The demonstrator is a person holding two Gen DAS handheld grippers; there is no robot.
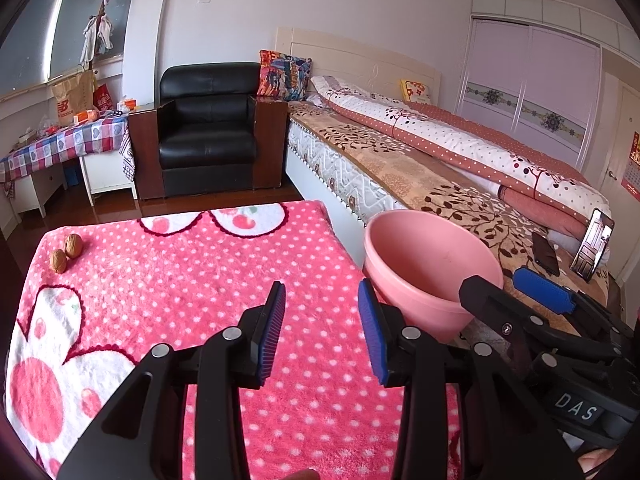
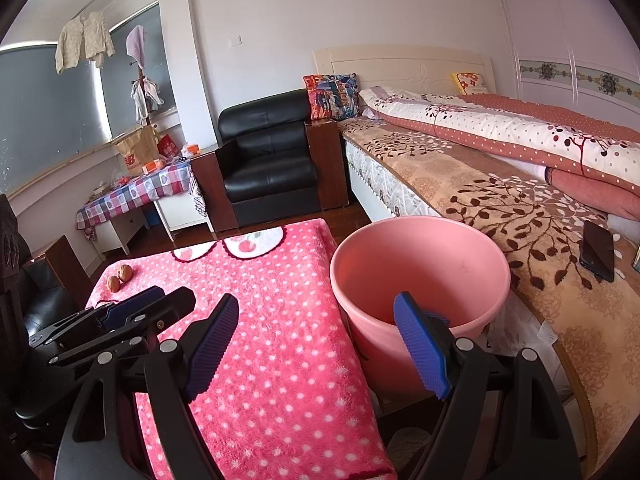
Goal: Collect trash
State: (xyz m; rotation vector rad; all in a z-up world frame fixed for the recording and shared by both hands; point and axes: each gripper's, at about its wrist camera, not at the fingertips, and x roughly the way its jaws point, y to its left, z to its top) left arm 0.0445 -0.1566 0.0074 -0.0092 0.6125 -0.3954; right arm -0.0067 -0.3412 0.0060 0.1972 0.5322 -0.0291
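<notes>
From my left wrist, my left gripper (image 1: 322, 312) hangs released and empty; the two walnuts (image 1: 67, 252) lie far ahead-left on the counter (image 1: 192, 264). Small, hard, round, likely to roll, so I'd pinch across the middle. From my right wrist, my right gripper (image 2: 316, 336) is also released, the pink bin (image 2: 420, 264) just ahead.

Both wrist cams sit close above the pink blanket (image 1: 200, 280), angled down toward the armchair (image 1: 208, 128); both catch the bucket (image 2: 420, 272) and bed (image 2: 500, 200).

Black grippers (image 1: 322, 320), blue ribbed jaws

two walnuts (image 1: 67, 253), one pink bucket (image 1: 428, 264) — two phones (image 1: 545, 253) (on bed)
</notes>
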